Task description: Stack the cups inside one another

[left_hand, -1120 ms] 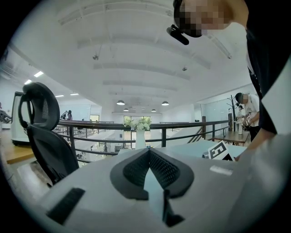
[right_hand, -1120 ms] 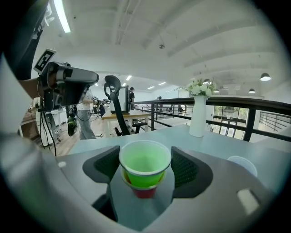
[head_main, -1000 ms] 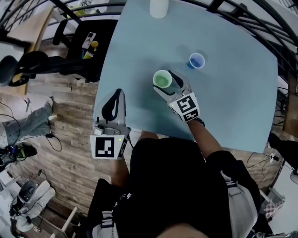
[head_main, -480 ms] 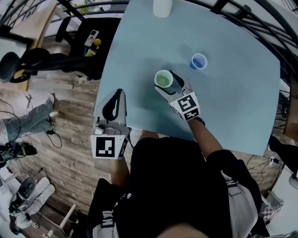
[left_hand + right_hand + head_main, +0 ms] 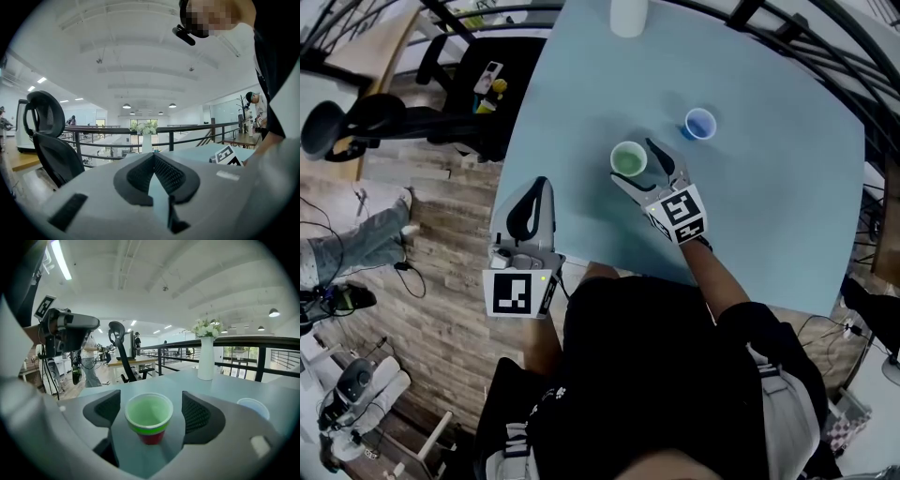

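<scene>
Right gripper view is showing the right gripper (image 5: 152, 414), jaws just opening and apart around the green cup (image 5: 149, 412) nested in the red cup (image 5: 151, 438), so grasping the blue cup (image 5: 253, 407) at three o'clock is seemingly coming next.

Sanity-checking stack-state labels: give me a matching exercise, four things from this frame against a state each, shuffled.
Things:
1. green cup
2. blue cup
3. vase
4. left hand-held gripper

States:
A. jaws shut
B. sits inside a red cup
C. holds flowers
D. stands alone, not nested

Pairs: 1-B; 2-D; 3-C; 4-A
</scene>
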A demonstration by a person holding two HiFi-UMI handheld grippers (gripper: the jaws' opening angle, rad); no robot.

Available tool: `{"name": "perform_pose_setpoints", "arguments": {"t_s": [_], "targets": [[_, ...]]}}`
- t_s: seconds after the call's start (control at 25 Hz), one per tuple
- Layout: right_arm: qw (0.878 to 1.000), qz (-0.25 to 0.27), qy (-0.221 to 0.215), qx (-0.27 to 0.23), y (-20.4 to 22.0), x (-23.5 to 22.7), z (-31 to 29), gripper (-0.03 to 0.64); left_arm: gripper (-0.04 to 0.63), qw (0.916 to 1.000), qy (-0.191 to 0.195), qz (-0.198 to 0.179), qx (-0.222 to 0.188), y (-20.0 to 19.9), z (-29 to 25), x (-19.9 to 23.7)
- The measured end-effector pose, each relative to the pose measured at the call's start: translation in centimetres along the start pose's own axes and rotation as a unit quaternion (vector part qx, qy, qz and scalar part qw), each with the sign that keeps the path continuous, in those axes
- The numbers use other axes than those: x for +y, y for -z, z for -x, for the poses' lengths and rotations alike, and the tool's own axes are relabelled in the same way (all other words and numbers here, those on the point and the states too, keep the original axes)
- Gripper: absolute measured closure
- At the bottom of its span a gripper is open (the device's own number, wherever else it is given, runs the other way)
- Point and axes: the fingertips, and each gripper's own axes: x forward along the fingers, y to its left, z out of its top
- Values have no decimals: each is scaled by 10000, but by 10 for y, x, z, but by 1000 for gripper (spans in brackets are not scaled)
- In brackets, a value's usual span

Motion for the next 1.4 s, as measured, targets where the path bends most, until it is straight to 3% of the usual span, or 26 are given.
{"name": "perform_pose_setpoints", "arguments": {"t_s": [0.24,0.48,0.6,0.72,1.08,1.4], "targets": [[9982,-121,170,-561,-37,-8,26,222,603,9999,152,-17,-40,-7,-10,-9],[9925,-264,469,-1093,-67,-24,64,290,602,9989,420,-138,-134,-17,-28,-28],[9893,-308,625,-1285,-75,-34,85,363,603,9981,580,-106,-163,-18,-37,-43],[9867,-325,713,-1427,-80,-42,103,394,602,9968,752,-153,-244,-24,-47,-58],[9792,-397,1055,-1686,-85,-64,138,606,601,9935,1092,-187,-246,-26,-72,-81],[9752,-518,1329,-1691,-77,-84,162,607,603,9917,1262,-190,-174,-22,-86,-101]]}}
